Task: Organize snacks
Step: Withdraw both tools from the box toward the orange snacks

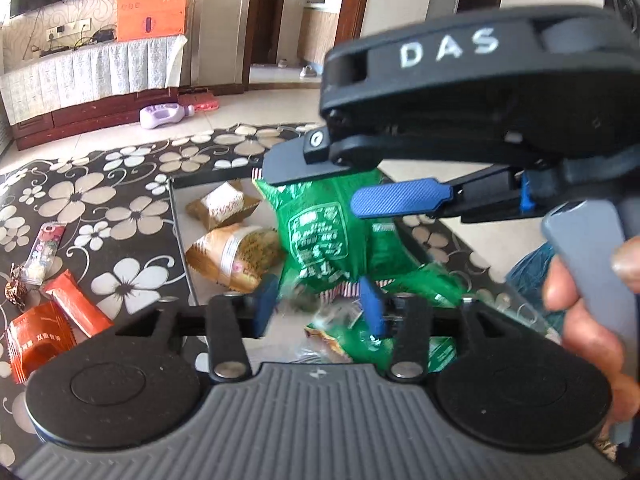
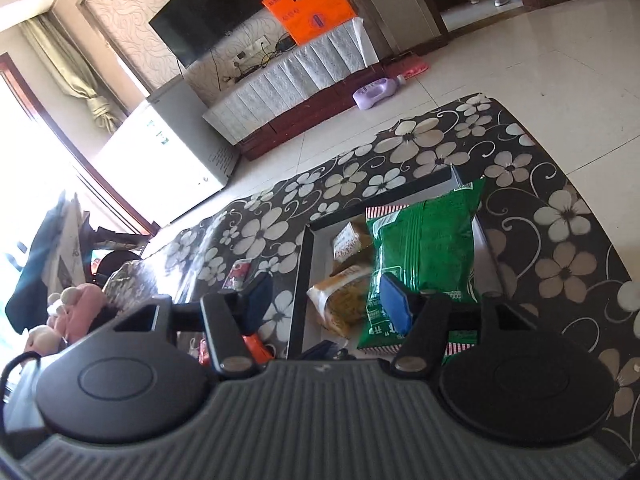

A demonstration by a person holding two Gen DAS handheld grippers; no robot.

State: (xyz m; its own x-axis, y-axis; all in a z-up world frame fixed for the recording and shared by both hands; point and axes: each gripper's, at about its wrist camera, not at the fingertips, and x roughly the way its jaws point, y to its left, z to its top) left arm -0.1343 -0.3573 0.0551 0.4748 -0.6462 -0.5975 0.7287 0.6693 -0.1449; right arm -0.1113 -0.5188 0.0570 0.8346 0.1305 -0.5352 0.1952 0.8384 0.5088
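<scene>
A shallow black-rimmed tray (image 1: 174,216) lies on the flowered tablecloth and holds two yellow-brown snack packs (image 1: 232,254) and green snack bags (image 1: 320,236). My left gripper (image 1: 318,308) is open, its blue fingers hanging over the green bags at the tray's near end. My right gripper (image 2: 326,300) is open above the tray (image 2: 301,280); in the left wrist view its blue finger (image 1: 400,202) rests against the upright green bag. In the right wrist view the green bag (image 2: 428,256) stands beside the right pad, with the yellow packs (image 2: 344,300) left of it.
Orange-red sachets (image 1: 52,324), a small clear candy pack (image 1: 44,250) and a brown wrapped sweet (image 1: 14,290) lie on the cloth left of the tray. A TV stand (image 1: 88,84), a purple bottle (image 1: 164,115) on the floor and a white fridge (image 2: 168,152) are beyond.
</scene>
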